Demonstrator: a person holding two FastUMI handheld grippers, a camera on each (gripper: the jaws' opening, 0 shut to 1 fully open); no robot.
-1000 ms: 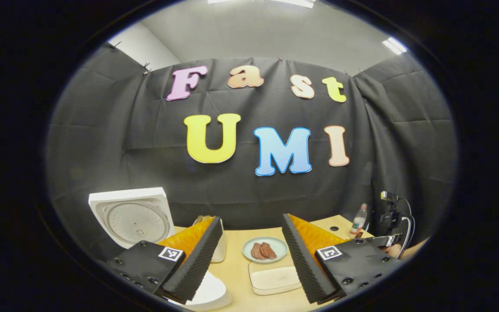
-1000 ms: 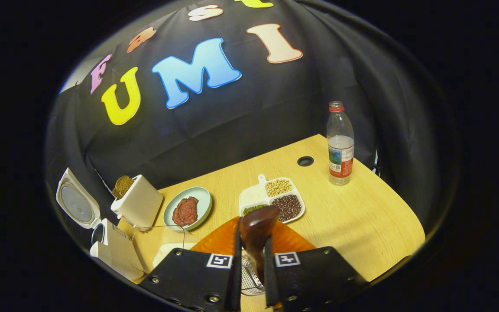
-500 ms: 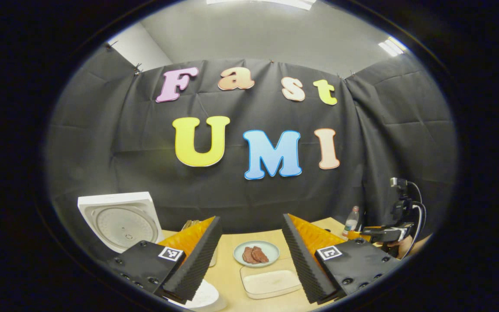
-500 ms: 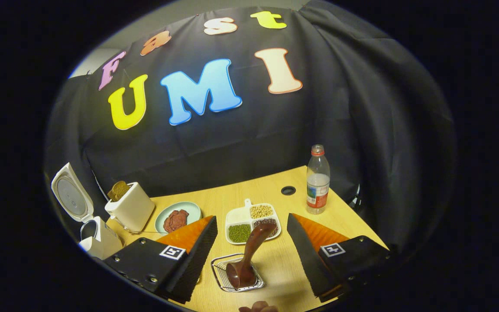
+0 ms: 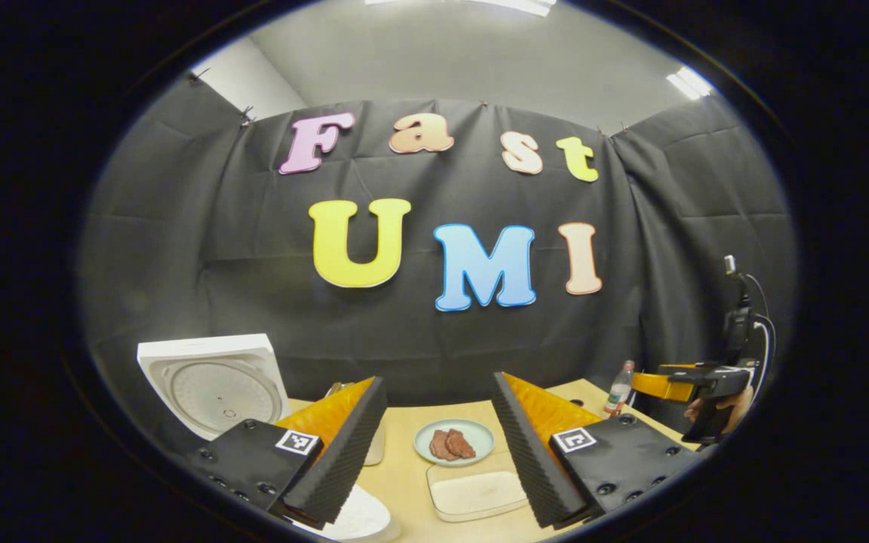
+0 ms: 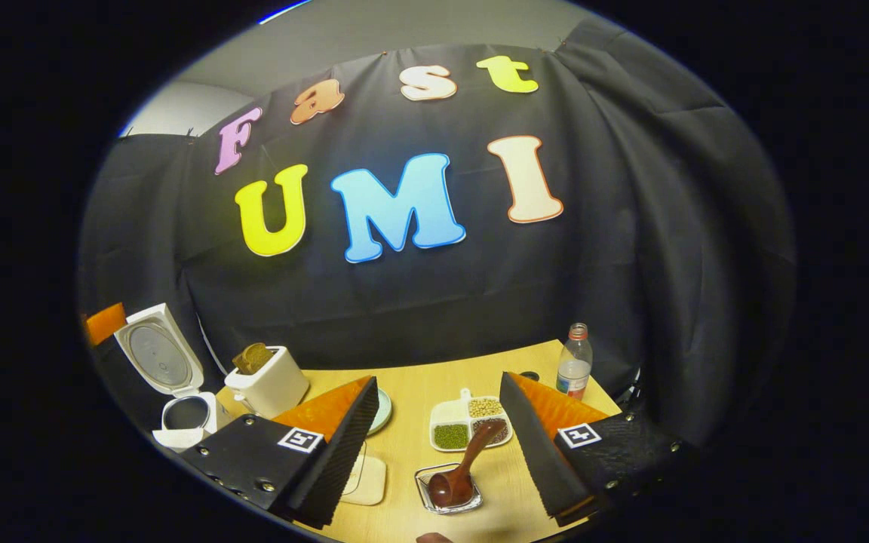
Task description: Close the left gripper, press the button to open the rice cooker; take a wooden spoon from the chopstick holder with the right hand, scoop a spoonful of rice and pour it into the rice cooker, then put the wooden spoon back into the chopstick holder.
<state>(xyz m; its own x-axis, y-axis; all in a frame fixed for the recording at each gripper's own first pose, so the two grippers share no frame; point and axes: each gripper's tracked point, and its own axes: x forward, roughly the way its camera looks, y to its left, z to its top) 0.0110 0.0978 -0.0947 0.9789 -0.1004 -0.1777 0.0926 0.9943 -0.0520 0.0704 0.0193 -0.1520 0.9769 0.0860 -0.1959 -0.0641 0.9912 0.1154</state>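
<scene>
Both grippers' ribbed jaws gape empty; glossy wooden spoon (image 6: 459,473) (rounded bowl down) rests in wire holder (image 6: 449,494).

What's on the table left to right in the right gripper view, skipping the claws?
Open rice cooker → toaster → spoon in its wire holder → water bottle. Left out because their places overlap with others: the green plate behind the left finger, the white dish under it, and the divided bean tray above the spoon.

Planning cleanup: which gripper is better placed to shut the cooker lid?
Left, probably: the lid stands open close beside the left gripper; from the right gripper it sits far off.
</scene>
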